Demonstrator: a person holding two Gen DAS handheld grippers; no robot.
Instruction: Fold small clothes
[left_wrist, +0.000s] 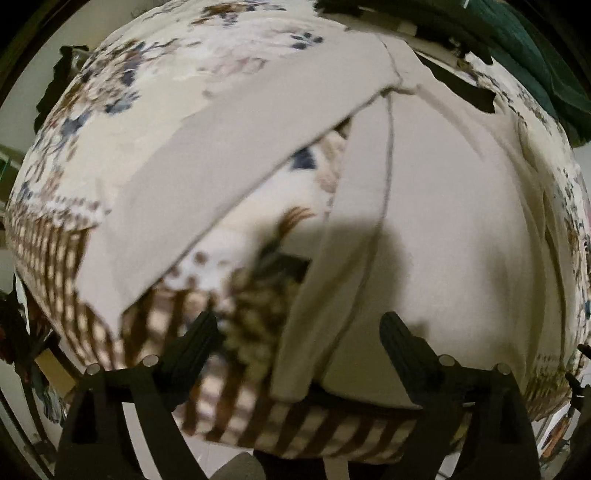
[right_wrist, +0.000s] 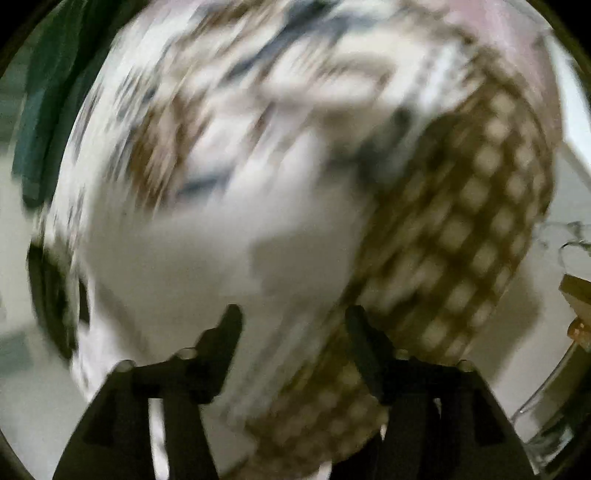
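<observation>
Flowered cloth (left_wrist: 155, 122) with brown checked border over worktop; pale garment (left_wrist: 443, 229) spread on it; fingers (left_wrist: 201, 339) of both grippers open, empty.

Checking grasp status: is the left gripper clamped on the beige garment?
No: the left gripper stands open above the beige garment, gripping nothing.

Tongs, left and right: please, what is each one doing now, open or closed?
Left tongs: open, holding nothing, above the beige garment.
Right tongs: open, holding nothing; the view is blurred.
</observation>
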